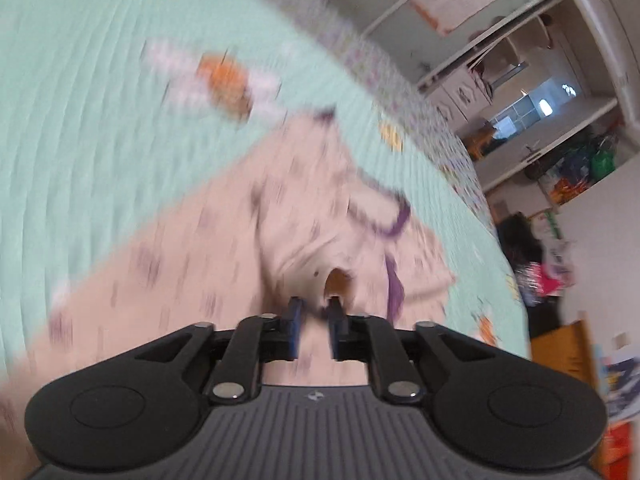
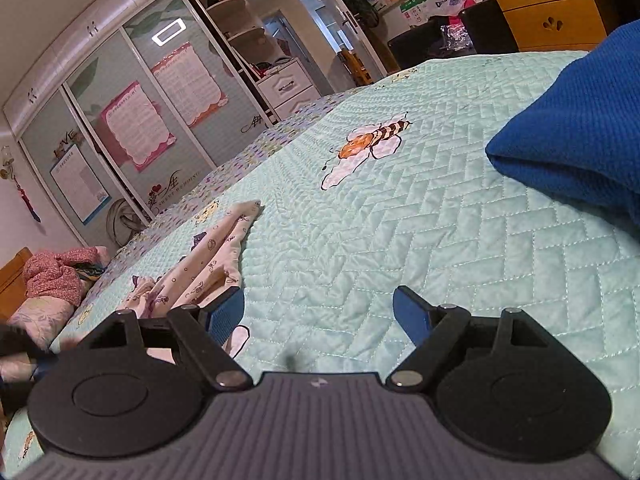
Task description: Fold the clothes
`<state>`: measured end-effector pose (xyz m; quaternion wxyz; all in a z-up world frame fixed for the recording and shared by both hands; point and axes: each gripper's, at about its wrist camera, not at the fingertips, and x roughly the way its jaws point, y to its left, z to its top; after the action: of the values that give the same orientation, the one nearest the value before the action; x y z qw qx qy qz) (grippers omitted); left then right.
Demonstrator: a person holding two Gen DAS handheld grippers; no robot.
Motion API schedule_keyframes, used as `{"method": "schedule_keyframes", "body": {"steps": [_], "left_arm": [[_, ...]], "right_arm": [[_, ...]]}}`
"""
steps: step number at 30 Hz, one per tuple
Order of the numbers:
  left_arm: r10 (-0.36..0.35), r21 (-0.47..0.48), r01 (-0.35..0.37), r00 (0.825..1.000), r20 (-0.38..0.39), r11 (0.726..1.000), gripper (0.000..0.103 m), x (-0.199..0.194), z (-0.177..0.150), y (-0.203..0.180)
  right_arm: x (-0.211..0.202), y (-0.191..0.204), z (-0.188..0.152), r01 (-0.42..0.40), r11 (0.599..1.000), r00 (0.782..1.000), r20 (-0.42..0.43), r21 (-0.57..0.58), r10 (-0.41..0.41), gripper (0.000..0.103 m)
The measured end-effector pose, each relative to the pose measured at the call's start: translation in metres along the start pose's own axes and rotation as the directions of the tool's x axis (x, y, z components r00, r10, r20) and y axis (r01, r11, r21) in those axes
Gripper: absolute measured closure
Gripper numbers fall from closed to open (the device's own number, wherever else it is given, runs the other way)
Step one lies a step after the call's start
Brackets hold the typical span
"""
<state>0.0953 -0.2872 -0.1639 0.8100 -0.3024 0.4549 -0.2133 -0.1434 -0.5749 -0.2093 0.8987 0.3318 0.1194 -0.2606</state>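
Evidently, the left tool (image 1: pixel 315 320), its jaws narrowly parted and gripping nothing, is hovering over the pink printed garment (image 1: pixel 224 248) lying crumpled on the bed (image 2: pixel 400 240), while the right tool (image 2: pixel 319 312) is waiting spread wide; next, pinching an edge.

1. Garment (image 2: pixel 212 256): pale pink/cream fabric with a small dark printed pattern and purple trim.
2. State: unfolded and rumpled; several creases and bunched folds visible.
3. Right wrist view: lies at lower left of frame on the mint quilted bedspread (image 2: pixel 400 240), one narrow end stretching toward frame centre, the bunched end at the lower-left edge.
4. Left wrist view: same garment (image 1: pixel 240 248) fills centre and lower left, motion-blurred; a purple-edged opening shows right of centre. Print detail not readable.
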Motion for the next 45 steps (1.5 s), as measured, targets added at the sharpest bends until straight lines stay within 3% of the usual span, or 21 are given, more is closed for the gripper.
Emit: {"method": "schedule_keyframes", "body": {"steps": [1, 3, 6, 8, 9, 12, 16, 20, 22, 25, 29, 31, 34, 36, 41, 45], "left_arm": [[-0.022, -0.023, 0.022, 1.0, -0.009, 1.0, 0.066, -0.004, -0.006, 0.004], [-0.021, -0.01, 0.021, 1.0, -0.017, 1.0, 0.043, -0.011, -0.012, 0.004], [0.042, 0.091, -0.039, 0.999, -0.033, 0.995, 0.04, -0.021, -0.014, -0.002], [0.088, 0.294, -0.091, 0.996, 0.021, 0.952, 0.041, -0.03, -0.021, -0.02], [0.102, 0.41, -0.118, 0.993, 0.062, 0.905, 0.041, -0.035, -0.026, -0.031], [0.105, 0.721, -0.211, 0.976, 0.19, 0.66, 0.041, -0.032, -0.045, -0.079], [0.094, 0.883, -0.189, 0.982, 0.164, 0.431, 0.041, 0.008, -0.046, -0.115], [0.16, 0.963, -0.145, 0.981, 0.109, 0.228, 0.042, 0.056, -0.055, -0.121], [0.186, 0.971, -0.148, 0.976, 0.112, 0.188, 0.049, 0.071, -0.055, -0.118], [0.201, 0.968, -0.133, 0.975, 0.09, 0.213, 0.053, 0.081, -0.046, -0.113], [0.216, 0.973, -0.117, 0.974, 0.073, 0.2, 0.054, 0.092, -0.047, -0.114], [0.22, 0.97, -0.095, 0.975, 0.045, 0.222, 0.07, 0.095, -0.045, -0.114], [0.206, 0.944, -0.085, 0.978, 0.019, 0.319, 0.092, 0.096, -0.034, -0.117], [0.175, 0.907, -0.084, 0.984, 0.012, 0.413, 0.097, 0.088, -0.018, -0.118], [0.083, 0.776, -0.085, 0.996, 0.042, 0.625, 0.099, 0.055, 0.023, -0.123], [0.051, 0.644, -0.1, 0.994, 0.094, 0.758, 0.099, 0.027, 0.052, -0.127]], "right_arm": [[0.0, 0.0, 0.0, 0.0, 1.0, 1.0, 0.0, 0.0, 0.0, 0.021], [0.0, 0.0, -0.001, 0.0, 1.0, 1.0, 0.0, 0.001, 0.0, 0.021], [0.0, 0.0, -0.001, 0.0, 1.0, 1.0, 0.001, 0.002, 0.0, 0.021], [0.0, 0.0, -0.001, 0.0, 1.0, 1.0, 0.001, 0.002, 0.0, 0.021], [0.001, 0.0, -0.001, 0.0, 1.0, 1.0, 0.001, 0.002, 0.0, 0.021], [0.002, 0.0, -0.001, 0.001, 1.0, 1.0, 0.0, 0.002, -0.001, 0.021], [0.002, 0.002, -0.002, 0.005, 1.0, 1.0, 0.0, -0.006, -0.005, 0.021], [0.003, 0.005, -0.002, 0.016, 1.0, 1.0, -0.003, -0.025, -0.016, 0.021], [0.004, 0.005, -0.002, 0.018, 0.999, 1.0, -0.004, -0.028, -0.018, 0.021], [0.005, 0.005, -0.002, 0.021, 0.999, 1.0, -0.004, -0.033, -0.021, 0.021], [0.007, 0.011, -0.003, 0.041, 0.997, 0.999, -0.007, -0.068, -0.041, 0.021], [0.008, 0.014, -0.004, 0.048, 0.995, 0.999, -0.01, -0.086, -0.049, 0.02], [0.009, 0.013, -0.003, 0.048, 0.995, 0.999, -0.012, -0.088, -0.049, 0.02], [0.009, 0.013, -0.003, 0.048, 0.995, 0.999, -0.012, -0.087, -0.049, 0.02], [0.01, 0.013, -0.002, 0.048, 0.995, 0.999, -0.015, -0.09, -0.05, 0.02], [0.01, 0.012, -0.001, 0.038, 0.996, 0.999, -0.02, -0.077, -0.04, 0.02]]}}
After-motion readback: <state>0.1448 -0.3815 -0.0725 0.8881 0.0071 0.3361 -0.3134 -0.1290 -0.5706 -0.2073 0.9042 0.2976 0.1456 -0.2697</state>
